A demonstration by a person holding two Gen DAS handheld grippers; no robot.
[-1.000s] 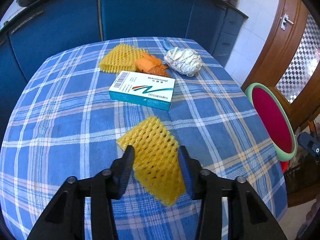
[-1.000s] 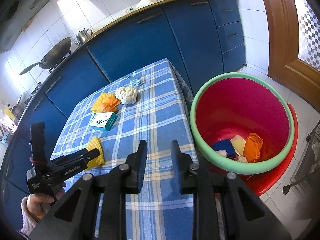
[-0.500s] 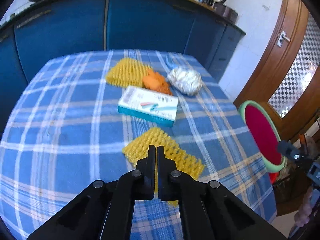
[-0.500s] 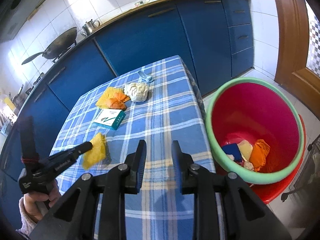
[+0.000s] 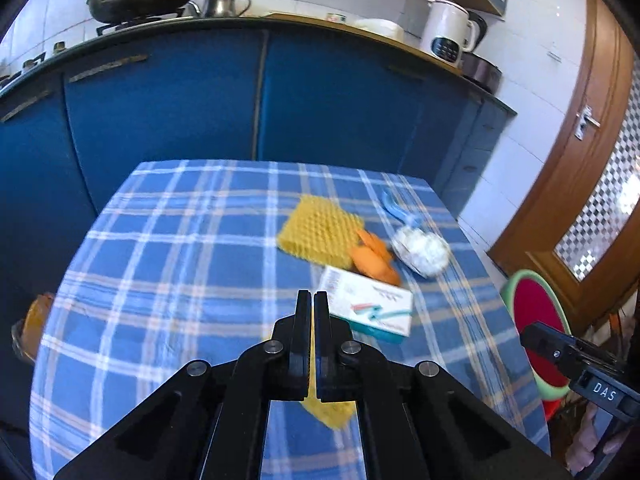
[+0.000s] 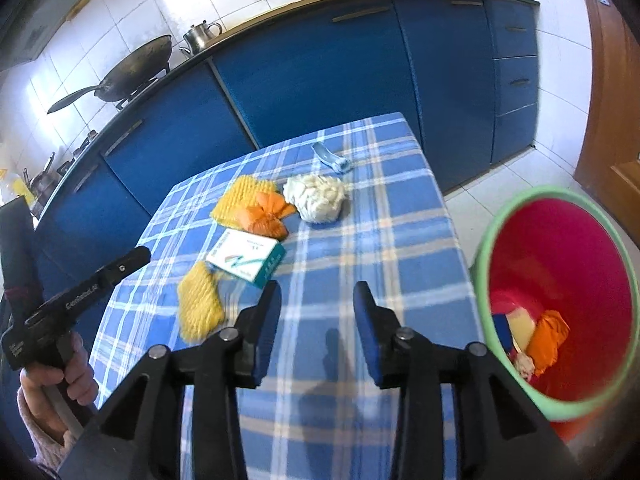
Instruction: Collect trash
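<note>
Blue cupboards stood behind a table (image 6: 380, 240) with a checked cloth. On it the left gripper (image 5: 311, 300) had its jaws pressed together; the yellow foam net (image 6: 200, 308) showed blurred beneath them, and the right wrist view put it on the cloth, apart from the tip. The right gripper (image 6: 316, 292) had just been opening, jaws spread with nothing between them. A medicine box (image 6: 248, 258) lay just beyond the net. A red bucket (image 6: 486, 248) stood beside the table.
</note>
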